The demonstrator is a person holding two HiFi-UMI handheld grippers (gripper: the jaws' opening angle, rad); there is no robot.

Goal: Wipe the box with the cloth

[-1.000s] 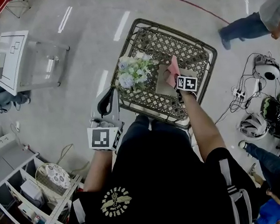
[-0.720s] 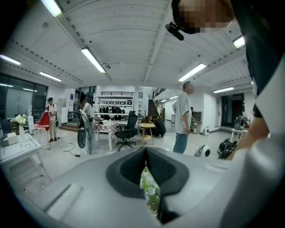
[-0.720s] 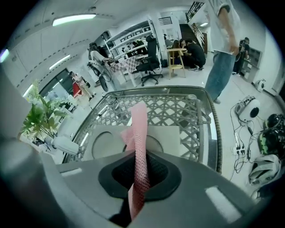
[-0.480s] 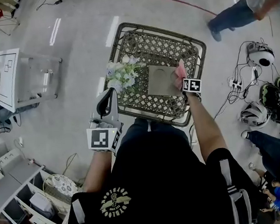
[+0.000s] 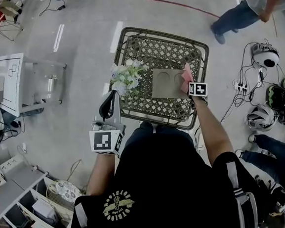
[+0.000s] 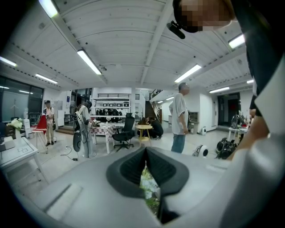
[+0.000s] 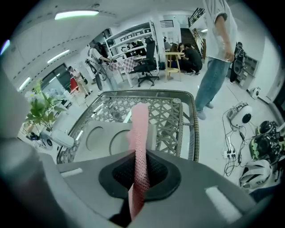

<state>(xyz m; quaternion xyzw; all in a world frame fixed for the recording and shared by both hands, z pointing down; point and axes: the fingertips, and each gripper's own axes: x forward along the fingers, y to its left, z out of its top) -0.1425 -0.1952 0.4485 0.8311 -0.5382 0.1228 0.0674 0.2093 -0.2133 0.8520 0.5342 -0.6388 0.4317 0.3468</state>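
The right arm's stretched out over the brown wicker lattice worktop [image 5: 126, 36], its right hand-held gripper [image 5: 187, 82] clamped on the pink mesh cloth [image 5: 185, 74]. The cloth is at the right edge of the flat grey box [image 5: 163, 83]. The left hand-held gripper [image 5: 110, 100] is held back by the near left corner, elbow bent, jaws pinched together on nothing.

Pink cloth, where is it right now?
In the head view, the pink cloth is pinched in the right tongs, at the right edge of the grey box on the wicker table.

Box [image 5: 165, 83] lying on the lattice table [image 5: 165, 34], flowers [image 5: 125, 77] just beside it on the left, cloth [image 5: 186, 71] at the box's right edge in the right gripper [image 5: 186, 80], left gripper [image 5: 109, 98] off the table's near left corner, helmets [image 5: 275, 99] on the floor to the right.
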